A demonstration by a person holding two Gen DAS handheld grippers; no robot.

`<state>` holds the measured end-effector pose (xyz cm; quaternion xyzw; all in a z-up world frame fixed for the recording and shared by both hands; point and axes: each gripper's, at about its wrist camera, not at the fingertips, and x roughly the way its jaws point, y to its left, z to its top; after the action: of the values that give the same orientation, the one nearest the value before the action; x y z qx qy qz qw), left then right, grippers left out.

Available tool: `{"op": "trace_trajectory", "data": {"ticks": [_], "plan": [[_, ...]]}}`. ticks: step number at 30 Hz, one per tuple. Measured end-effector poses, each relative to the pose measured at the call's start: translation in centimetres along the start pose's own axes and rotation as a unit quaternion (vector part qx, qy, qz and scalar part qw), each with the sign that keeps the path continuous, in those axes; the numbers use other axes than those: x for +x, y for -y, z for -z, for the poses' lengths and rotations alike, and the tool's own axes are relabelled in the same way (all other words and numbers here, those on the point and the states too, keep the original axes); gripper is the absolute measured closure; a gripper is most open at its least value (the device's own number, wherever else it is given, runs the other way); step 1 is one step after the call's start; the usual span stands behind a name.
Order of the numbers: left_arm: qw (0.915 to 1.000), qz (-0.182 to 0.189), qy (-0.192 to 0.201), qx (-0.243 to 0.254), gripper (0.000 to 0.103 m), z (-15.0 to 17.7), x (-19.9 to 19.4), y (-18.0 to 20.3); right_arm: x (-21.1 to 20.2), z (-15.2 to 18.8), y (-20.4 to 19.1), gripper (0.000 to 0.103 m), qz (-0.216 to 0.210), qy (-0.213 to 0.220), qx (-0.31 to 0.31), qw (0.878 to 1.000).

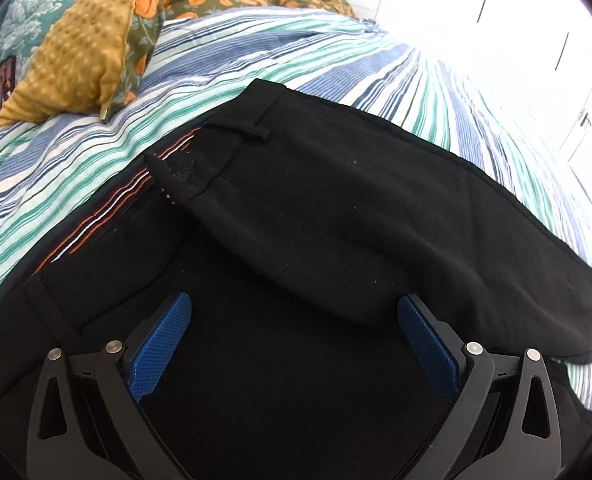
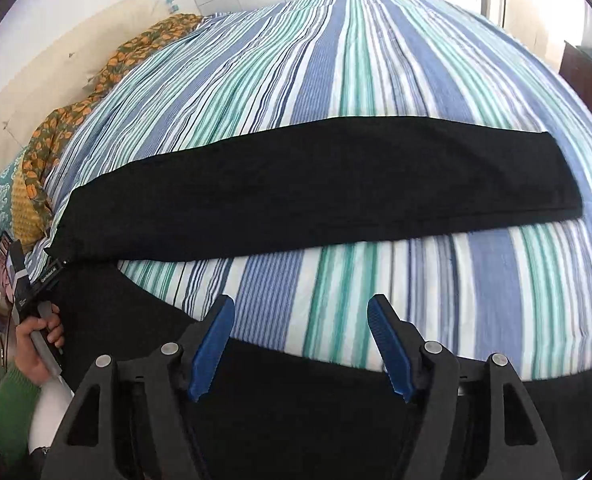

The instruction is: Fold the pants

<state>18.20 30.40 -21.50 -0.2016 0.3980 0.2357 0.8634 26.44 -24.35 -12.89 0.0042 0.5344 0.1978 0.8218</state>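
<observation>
So the pants point(image 2: 319, 184) are black dress pants lying on the bed point(image 2: 375, 60), on its striped blue, green and white cover. Going left to right: the waistband end point(image 1: 232, 128) with its belt loop sits toward the left side of the bed near the mustard dotted pillow point(image 1: 76, 60), and one leg runs long across the bed, hem point(image 2: 563, 176) out at the right. A second layer of black cloth sits along the near edge of the bed, right under both grippers.

Left gripper point(image 1: 292, 320) is over the waist end, wide open, blue pads not pinching anything, just black cloth below them. Right gripper point(image 2: 299, 320) is also open with nothing gripped, hanging over the near edge with the far leg lying crosswise ahead of it. I'd guess the right one is nearer the leg end, so the next grab depends on that crosswise long axis
</observation>
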Motion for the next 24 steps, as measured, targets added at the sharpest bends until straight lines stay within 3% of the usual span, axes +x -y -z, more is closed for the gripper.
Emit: {"op": "trace_trajectory", "data": {"ticks": [2,6,11,12,15,19,24], "plan": [[1.0000,-0.006,0.001,0.004,0.000,0.2,0.1,0.3,2.3,-1.8,-0.6,0.034,-0.017,-0.006,-0.019,1.000],[0.9999,-0.012,0.005,0.009,0.000,0.4,0.4,0.2,6.4,-6.0,0.5,0.034,0.003,0.003,-0.047,0.999],[0.9998,-0.013,0.007,0.010,0.000,0.4,0.6,0.1,9.6,-8.7,9.0,0.034,0.004,0.005,-0.001,1.000],[0.9998,-0.014,0.008,0.011,0.000,0.4,0.7,0.1,9.7,-8.8,11.6,0.035,0.020,0.003,0.010,1.000],[0.9997,-0.017,0.010,0.012,0.000,0.4,0.8,0.1,8.0,-9.4,19.5,0.053,0.034,0.020,0.050,0.998],[0.9997,-0.019,0.011,0.014,0.000,0.4,1.0,0.1,4.7,-11.2,27.6,0.050,0.177,0.015,0.103,0.979],[0.9995,-0.025,0.011,0.017,0.000,0.4,1.2,0.3,3.7,-14.2,30.8,0.050,0.164,0.015,0.107,0.981]]}}
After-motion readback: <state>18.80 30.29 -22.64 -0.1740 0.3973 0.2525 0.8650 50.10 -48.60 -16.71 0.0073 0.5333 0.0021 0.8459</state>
